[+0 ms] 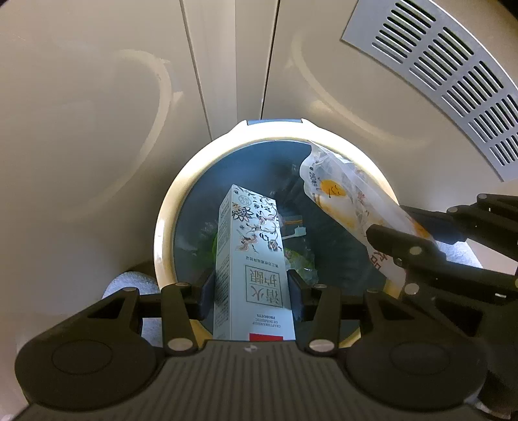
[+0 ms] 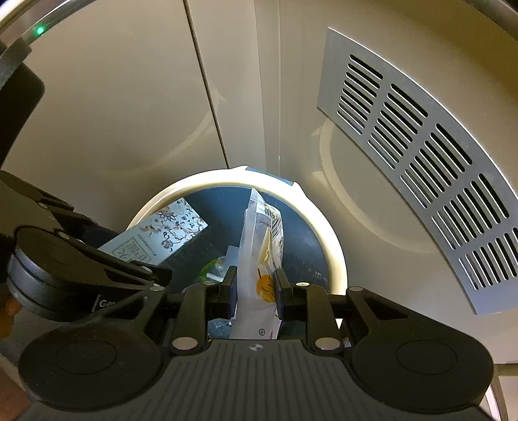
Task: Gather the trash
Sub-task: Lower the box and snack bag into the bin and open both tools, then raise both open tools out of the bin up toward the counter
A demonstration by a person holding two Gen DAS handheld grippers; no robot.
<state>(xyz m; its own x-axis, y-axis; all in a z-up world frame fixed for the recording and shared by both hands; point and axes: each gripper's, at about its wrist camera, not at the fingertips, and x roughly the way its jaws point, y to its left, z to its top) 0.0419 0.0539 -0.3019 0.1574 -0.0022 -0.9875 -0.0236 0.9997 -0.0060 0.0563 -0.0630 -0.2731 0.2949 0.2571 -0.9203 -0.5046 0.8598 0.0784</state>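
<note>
pale cardboard, a printed box (image 1: 251,262), sits clamped in the left gripper (image 1: 251,291) above the round bin (image 1: 163,226); the right gripper (image 2: 254,291) pinches a snack pouch (image 2: 262,256) over the same bin. only the right view shows a green light (image 2: 40,30) far above the bin; a vent grille (image 2: 421,181) lies right of it, green scraps (image 1: 215,243) inside

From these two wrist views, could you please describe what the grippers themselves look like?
Both are matte black plastic. The left gripper and right gripper each have a ribbed grey-black base with a small cross mark, two round discs at the sides, angular linkage arms with silver rivets, and dark blue finger pads. No cables or sleeves show.
</note>
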